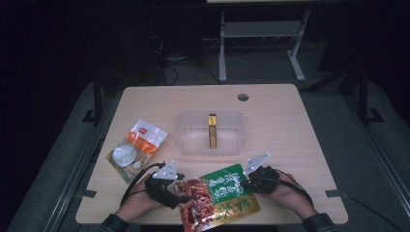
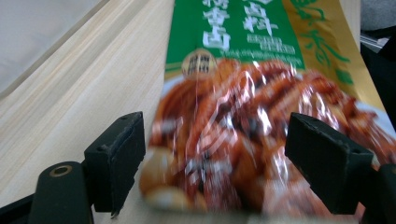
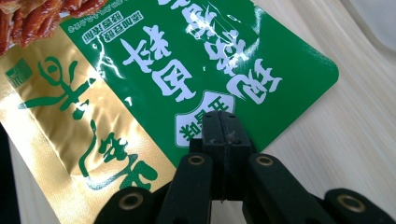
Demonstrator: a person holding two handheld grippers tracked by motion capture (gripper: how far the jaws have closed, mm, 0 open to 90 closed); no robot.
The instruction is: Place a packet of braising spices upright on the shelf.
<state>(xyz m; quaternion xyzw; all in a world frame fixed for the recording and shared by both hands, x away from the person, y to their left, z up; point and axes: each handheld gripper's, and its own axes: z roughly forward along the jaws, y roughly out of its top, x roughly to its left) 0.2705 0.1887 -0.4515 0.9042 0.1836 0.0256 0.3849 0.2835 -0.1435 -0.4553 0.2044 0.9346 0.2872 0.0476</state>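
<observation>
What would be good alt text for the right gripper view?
The right gripper, its two black jaws shut together, pinches the edge of a glossy green and gold food pouch printed with white characters. The pouch lies on a pale wooden table.

In the left gripper view the near end of the food pouch (image 2: 243, 140) is blurred and its lower edge runs off the bottom of the picture, so the printed dish reads as a red-brown smear. In the right gripper view the pouch's gold side is cut off at the left and bottom edges. In the high view its lower corner leaves the frame, the small box (image 1: 212, 130) in the clear tub (image 1: 186, 140) is too small to read, and the white thing inside the orange packet (image 1: 137, 147) is perhaps a bowl.
</observation>
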